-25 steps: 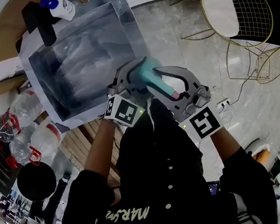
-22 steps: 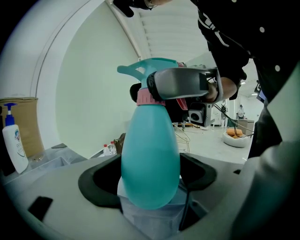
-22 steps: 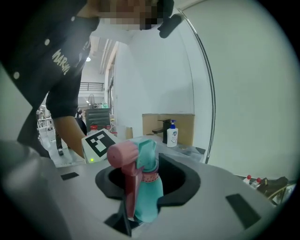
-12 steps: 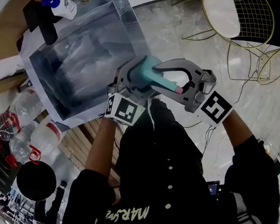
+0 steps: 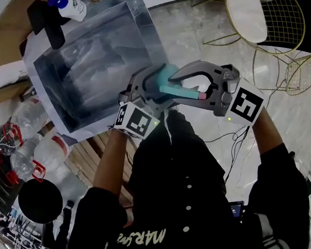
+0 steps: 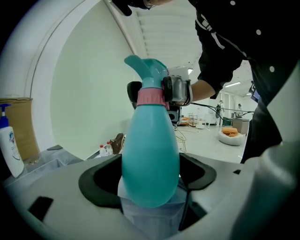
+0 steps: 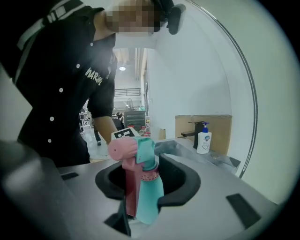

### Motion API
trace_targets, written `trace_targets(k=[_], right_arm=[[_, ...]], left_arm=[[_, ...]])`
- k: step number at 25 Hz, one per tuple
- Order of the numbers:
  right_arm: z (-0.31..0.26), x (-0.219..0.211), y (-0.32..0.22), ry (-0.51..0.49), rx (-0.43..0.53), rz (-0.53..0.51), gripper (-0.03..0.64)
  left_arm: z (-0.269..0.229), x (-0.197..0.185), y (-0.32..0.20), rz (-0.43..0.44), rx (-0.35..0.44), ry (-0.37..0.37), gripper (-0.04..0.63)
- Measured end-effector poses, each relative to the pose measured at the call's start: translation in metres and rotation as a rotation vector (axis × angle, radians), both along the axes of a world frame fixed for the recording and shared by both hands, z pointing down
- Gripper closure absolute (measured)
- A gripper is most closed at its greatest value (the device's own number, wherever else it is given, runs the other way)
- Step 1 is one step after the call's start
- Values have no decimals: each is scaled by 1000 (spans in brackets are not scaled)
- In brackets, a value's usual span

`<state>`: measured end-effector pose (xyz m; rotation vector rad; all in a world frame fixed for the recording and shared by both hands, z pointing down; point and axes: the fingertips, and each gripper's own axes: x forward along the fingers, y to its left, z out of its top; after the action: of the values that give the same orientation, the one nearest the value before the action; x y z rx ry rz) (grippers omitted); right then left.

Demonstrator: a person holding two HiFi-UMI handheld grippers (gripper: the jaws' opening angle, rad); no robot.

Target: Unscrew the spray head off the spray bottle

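Two grippers meet close in front of the person's chest. The left gripper squeezes the fat blue-green belly of the spray bottle, I think to stop it from spinning, and the right gripper is closed around the spray head by the pink ring (that is the part that has to turn). The bottle hangs in the air between them and touches nothing else, while farther off, well apart, sit the shiny sink and a soap bottle, so the twisting likely has free room.
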<state>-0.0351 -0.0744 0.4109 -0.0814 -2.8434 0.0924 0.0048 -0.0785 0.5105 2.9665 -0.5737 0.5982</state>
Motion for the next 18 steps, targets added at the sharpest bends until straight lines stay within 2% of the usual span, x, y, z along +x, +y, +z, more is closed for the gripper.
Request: trace_targets(k=[3, 5, 8, 11, 12, 16, 18], right_arm=[[6, 10, -6, 50, -17, 74, 419], [0, 21, -13, 29, -53, 169, 387], [-18, 42, -17, -55, -83, 384, 367], [-23, 68, -7, -27, -63, 600, 374], [-25, 74, -1, -12, -53, 658, 394], [-32, 71, 21, -33, -48, 808, 578], [-33, 61, 27, -47, -56, 846, 604]], left_arm=[[1, 0, -1, -7, -4, 4, 206], [1, 0, -2, -9, -3, 2, 206], [1, -2, -1, -12, -4, -5, 206], [1, -1, -1, -17, -5, -12, 206], [0, -1, -1, -18, -5, -13, 206], [1, -1, -1, -22, -6, -12, 206], [1, -1, -1, -27, -6, -11, 206]])
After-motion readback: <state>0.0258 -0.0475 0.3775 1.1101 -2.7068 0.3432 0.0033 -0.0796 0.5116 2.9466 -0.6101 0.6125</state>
